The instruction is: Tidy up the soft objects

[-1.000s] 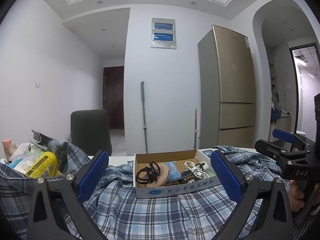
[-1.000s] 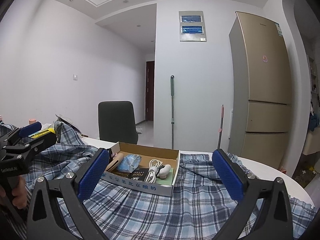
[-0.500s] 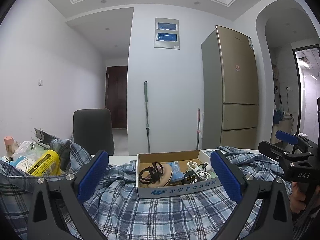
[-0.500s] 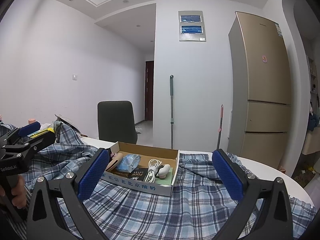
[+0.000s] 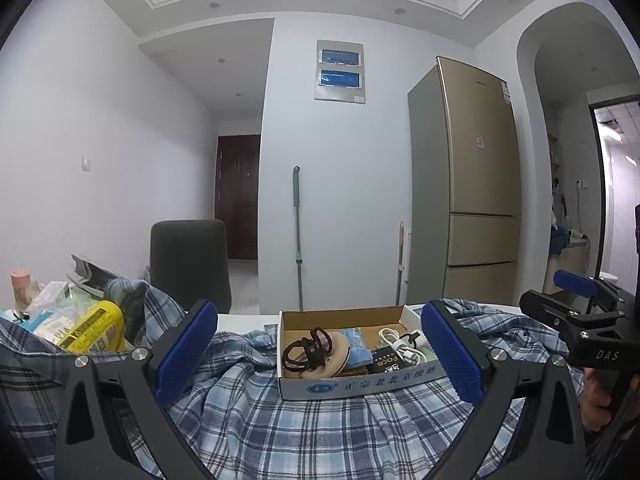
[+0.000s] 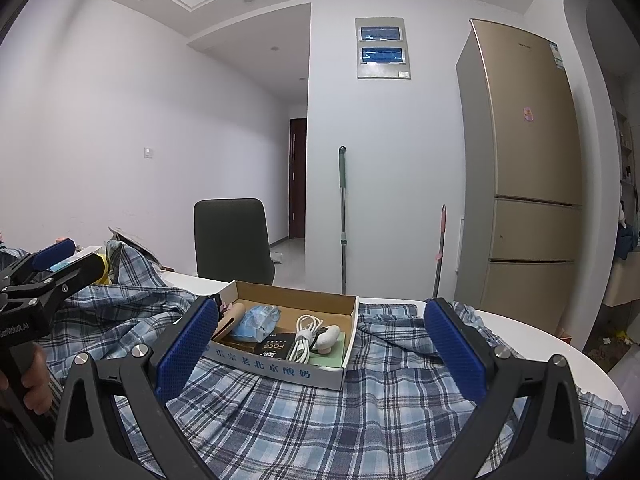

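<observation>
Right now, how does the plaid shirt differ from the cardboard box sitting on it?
The plaid shirt is soft blue checked cloth, rumpled and spread wide over the table; the cardboard box is stiff, brown inside, white outside with blue print. The shirt lies flat underneath, while the box stands on it, open-topped and holding small items. The shirt is far broader than the box. Neither is gripped: left gripper and right gripper are both open.

Box on shirt, mid-table, straight ahead of you.
Shirt (image 5: 280, 428) covers the table (image 6: 532, 332); box (image 6: 280, 364) sits on it w/ cable (image 6: 306, 338) & hair ties (image 5: 306, 350) inside. Bags (image 5: 92, 326) far left. Behind table: chair (image 6: 232, 240) left, mop (image 6: 343, 216) centre, fridge (image 6: 524, 176) right.
</observation>
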Motion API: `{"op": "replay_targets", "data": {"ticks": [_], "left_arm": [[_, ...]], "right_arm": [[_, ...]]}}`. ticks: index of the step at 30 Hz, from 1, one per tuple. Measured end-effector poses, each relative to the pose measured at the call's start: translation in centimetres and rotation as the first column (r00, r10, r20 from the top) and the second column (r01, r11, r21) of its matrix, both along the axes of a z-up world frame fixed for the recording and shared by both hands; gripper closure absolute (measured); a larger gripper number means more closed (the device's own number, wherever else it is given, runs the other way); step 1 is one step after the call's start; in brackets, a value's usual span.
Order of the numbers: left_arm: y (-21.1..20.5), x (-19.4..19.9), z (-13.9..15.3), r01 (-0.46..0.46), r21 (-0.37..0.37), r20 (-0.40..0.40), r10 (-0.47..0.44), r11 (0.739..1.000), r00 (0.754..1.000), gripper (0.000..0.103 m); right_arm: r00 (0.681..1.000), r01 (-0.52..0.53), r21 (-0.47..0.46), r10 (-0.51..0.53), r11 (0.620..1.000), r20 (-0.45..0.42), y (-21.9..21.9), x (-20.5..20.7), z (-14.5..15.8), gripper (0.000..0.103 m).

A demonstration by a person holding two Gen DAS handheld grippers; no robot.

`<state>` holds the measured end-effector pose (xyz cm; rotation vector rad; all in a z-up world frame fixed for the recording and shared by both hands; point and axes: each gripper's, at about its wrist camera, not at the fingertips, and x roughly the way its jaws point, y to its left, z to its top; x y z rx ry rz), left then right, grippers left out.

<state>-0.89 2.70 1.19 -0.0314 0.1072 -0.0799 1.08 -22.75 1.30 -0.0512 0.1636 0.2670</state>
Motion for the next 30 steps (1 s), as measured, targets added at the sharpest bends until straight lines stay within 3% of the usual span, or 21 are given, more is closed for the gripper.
{"op": "replay_targets", "data": {"ticks": [30], "left_arm": [[-0.62,-0.02,-0.19,0.000,0.028,0.004,0.000,1.000,1.000,0.000]], "right_arm": [[1.000,0.000,-0.003,0.000,1.000,-0.001,0.12,0.19,-0.03,0.000]]}}
